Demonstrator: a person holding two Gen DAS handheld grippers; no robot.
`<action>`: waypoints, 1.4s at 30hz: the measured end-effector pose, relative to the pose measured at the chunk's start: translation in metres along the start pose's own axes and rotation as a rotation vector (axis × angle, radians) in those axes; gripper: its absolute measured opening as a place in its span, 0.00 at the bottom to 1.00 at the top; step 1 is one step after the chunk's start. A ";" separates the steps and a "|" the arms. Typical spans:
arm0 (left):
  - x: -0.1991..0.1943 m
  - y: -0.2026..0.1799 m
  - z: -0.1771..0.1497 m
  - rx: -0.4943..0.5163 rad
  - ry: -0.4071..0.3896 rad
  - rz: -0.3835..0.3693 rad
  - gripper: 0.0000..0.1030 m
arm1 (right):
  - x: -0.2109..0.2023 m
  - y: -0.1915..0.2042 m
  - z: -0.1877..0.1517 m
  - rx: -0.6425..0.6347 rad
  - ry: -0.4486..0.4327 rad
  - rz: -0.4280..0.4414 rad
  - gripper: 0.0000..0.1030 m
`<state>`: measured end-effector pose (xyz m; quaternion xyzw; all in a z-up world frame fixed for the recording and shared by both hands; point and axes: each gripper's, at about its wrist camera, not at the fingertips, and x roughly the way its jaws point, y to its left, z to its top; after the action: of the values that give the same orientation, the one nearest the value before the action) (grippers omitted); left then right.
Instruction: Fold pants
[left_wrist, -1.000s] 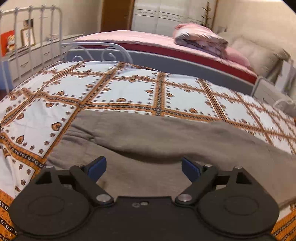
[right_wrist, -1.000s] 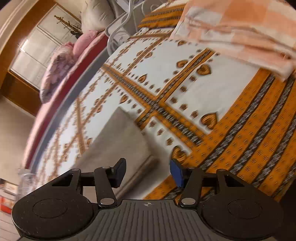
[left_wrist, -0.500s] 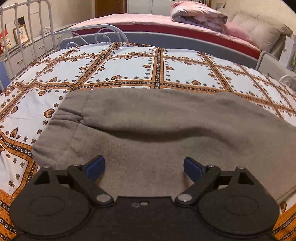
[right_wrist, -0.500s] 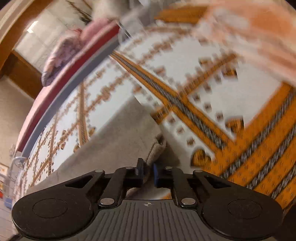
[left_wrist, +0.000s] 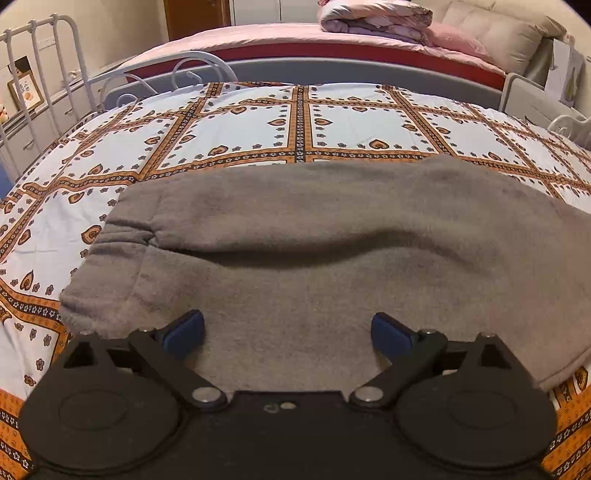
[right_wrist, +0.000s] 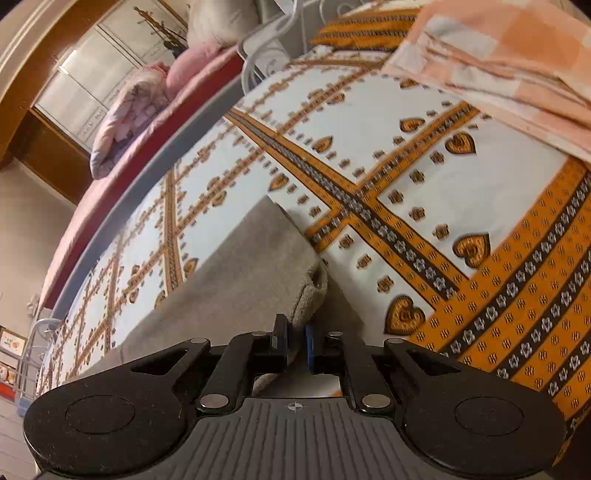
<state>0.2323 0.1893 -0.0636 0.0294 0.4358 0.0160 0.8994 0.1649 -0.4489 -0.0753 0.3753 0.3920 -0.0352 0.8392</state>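
Note:
Grey fleece pants lie folded lengthwise across the patterned bedspread. In the left wrist view the waistband end sits at the left. My left gripper hovers over the near part of the pants, its jaws wide and still opening; the cloth lies beneath them and the blue pads do not press on it. In the right wrist view the leg end of the pants reaches toward me. My right gripper is shut on the cuff edge, with cloth pinched between the pads.
A white metal bed frame stands at the far left. Beyond it lies a second bed with a pink sheet and a rolled quilt. A peach checked blanket lies on the bedspread, beyond the leg end.
The right gripper closed from half open onto the cuff of the pants. The left gripper tipped down closer over the pants and its jaws spread slightly wider.

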 end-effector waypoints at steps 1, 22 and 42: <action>0.000 -0.001 0.000 0.001 0.001 0.000 0.90 | 0.000 -0.001 0.000 0.009 0.001 0.002 0.09; 0.005 -0.007 0.002 0.007 0.017 0.012 0.94 | 0.011 -0.020 0.006 0.129 0.056 0.052 0.43; 0.001 -0.011 -0.002 0.040 0.003 0.027 0.94 | 0.014 0.000 -0.008 -0.036 0.038 -0.051 0.16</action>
<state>0.2313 0.1788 -0.0666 0.0534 0.4369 0.0196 0.8977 0.1698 -0.4403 -0.0881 0.3508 0.4179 -0.0424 0.8370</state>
